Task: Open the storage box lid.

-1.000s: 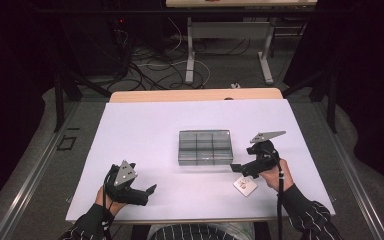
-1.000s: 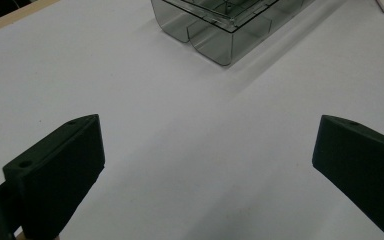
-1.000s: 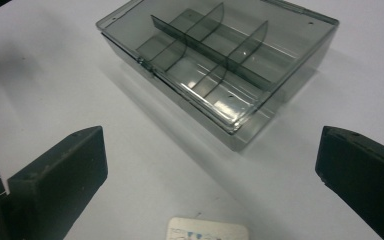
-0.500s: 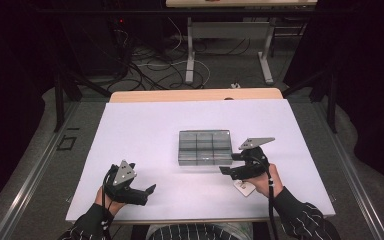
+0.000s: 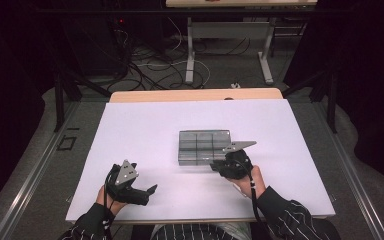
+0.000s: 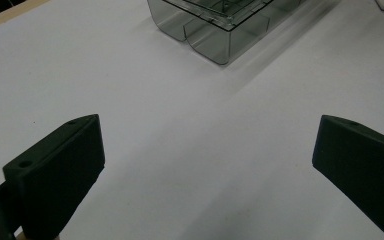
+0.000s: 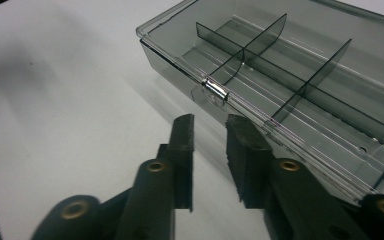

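Box (image 7: 290, 80) latch just ahead of right gripper (image 7: 210, 127) fingers, seemingly untouched.

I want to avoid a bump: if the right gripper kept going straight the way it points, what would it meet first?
Most likely the front wall of the clear smoky plastic compartment box, near its small latch; the right gripper, jaws just narrowed with nothing between them, aims there. Depth is uncertain.

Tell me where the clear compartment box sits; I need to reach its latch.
In the high view the compartment box lies right of centre on the white table, directly ahead of the right gripper.
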Motion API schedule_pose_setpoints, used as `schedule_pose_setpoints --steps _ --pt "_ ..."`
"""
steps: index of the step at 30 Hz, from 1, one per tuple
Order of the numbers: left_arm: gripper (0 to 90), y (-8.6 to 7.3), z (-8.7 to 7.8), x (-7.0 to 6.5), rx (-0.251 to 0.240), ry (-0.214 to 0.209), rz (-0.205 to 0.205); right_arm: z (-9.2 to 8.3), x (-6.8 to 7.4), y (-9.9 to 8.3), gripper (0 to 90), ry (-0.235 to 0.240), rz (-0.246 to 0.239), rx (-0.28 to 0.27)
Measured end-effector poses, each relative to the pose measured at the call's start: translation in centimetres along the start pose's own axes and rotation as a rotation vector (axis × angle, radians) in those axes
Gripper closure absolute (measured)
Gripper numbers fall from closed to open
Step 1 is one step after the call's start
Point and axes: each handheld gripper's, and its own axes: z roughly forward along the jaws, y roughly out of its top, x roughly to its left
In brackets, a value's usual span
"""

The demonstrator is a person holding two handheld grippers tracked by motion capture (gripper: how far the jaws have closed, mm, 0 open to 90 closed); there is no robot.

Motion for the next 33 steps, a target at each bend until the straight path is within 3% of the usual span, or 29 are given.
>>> schedule_pose_setpoints --steps 11,13,15,30,31,33 --pt "0.4 0.0 0.0 0.0 0.001 0.006 0.009 1.4 -0.5 0.0 82.5 -0.034 0.025 0.027" --pt "0.4 0.1 0.0 0.1 0.018 -0.003 0.015 1.3 -0.5 0.1 83.3 -0.034 0.029 0.039" --pt "0.4 0.1 0.0 0.0 0.016 -0.003 0.017 1.6 -0.5 0.0 83.7 -0.037 0.02 0.005" --pt "0.5 0.1 0.1 0.1 0.017 -0.003 0.018 1.9 -0.3 0.0 85.2 -0.034 0.003 0.0" --pt "0.5 0.2 0.2 0.1 0.009 -0.005 0.016 1.7 -0.3 0.0 85.4 -0.03 0.013 0.018" --pt "0.4 0.2 0.2 0.0 0.017 -0.007 0.019 1.9 -0.4 -0.1 85.4 -0.033 0.0 -0.016"
